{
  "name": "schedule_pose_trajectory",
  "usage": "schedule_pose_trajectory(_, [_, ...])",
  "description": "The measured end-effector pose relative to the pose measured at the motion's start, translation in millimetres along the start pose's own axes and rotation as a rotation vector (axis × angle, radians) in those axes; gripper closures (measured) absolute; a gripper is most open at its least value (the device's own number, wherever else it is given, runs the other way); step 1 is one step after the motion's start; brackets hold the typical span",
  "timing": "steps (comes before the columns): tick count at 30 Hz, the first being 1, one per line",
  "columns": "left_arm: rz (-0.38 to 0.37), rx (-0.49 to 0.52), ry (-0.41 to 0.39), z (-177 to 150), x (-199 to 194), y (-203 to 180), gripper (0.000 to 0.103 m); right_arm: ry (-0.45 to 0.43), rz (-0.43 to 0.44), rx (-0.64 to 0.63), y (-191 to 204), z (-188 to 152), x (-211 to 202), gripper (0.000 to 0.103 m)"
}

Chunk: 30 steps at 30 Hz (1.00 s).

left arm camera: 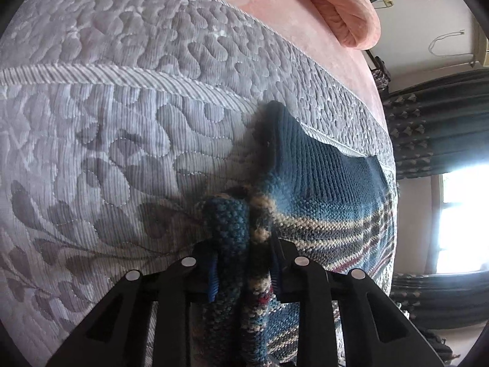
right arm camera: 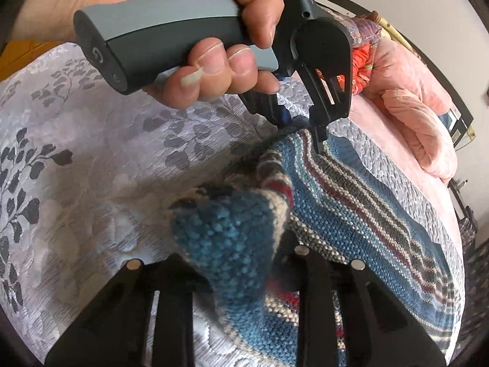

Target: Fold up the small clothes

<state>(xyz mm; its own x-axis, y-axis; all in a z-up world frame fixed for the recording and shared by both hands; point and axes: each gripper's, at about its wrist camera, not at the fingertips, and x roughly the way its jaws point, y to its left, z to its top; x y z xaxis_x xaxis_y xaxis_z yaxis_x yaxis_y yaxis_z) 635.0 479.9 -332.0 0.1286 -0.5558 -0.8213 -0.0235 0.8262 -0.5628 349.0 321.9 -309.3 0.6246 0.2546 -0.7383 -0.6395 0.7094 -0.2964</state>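
Left tongs (left arm camera: 244, 263), right tongs (right arm camera: 244, 263) pinching striped knit (right arm camera: 351, 214), quilted mattress (left arm camera: 107, 153)

item: knitted garment (right arm camera: 351, 214) | look: chunky blue yarn with cream, grey and dark red stripes | state: two bunched corners lifted, pinched up into thick folds, the rest spread out | pose: stripes run diagonally away from the raised corners | place: lies on a pale quilted bedspread, far edge near its corded seam

Grey quilted leaf-pattern mattress (left arm camera: 122, 128); pink sheet (left arm camera: 305, 15), rolled pink blanket (left arm camera: 345, 9), dark curtain (left arm camera: 437, 128), bright window (left arm camera: 461, 223)
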Motion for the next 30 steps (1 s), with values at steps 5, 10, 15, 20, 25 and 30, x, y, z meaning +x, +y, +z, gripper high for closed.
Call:
schedule_pose_trajectory(5, [0.037, -0.001, 0.003, 5.7, -4.0, -14.3, 0.079, -0.014, 0.014, 0.044, -10.8, 3.8, -9.4, 0.081])
schedule_pose_trajectory(10, [0.069, 0.008, -0.001, 10.4, -10.6, -33.9, 0.079, -0.032, 0.027, 0.104, -24.2, 6.7, -22.0, 0.081])
schedule_pose_trajectory(15, [0.099, 0.027, -0.008, 13.7, -19.3, -56.5, 0.080, -0.059, 0.028, 0.163, -42.4, 10.4, -42.6, 0.082])
schedule_pose_trajectory(20, [0.120, 0.038, -0.023, 17.2, -29.0, -84.1, 0.080, -0.088, 0.024, 0.218, -63.2, 13.4, -64.9, 0.082])
schedule_pose_trajectory(25, [0.133, 0.068, -0.041, 19.9, -39.1, -117.2, 0.080, -0.115, 0.009, 0.263, -84.0, 12.9, -85.5, 0.082])
schedule_pose_trajectory(30, [0.141, 0.091, -0.053, 20.6, -45.5, -146.6, 0.080, -0.140, 0.003, 0.307, -101.9, 10.2, -102.9, 0.082])
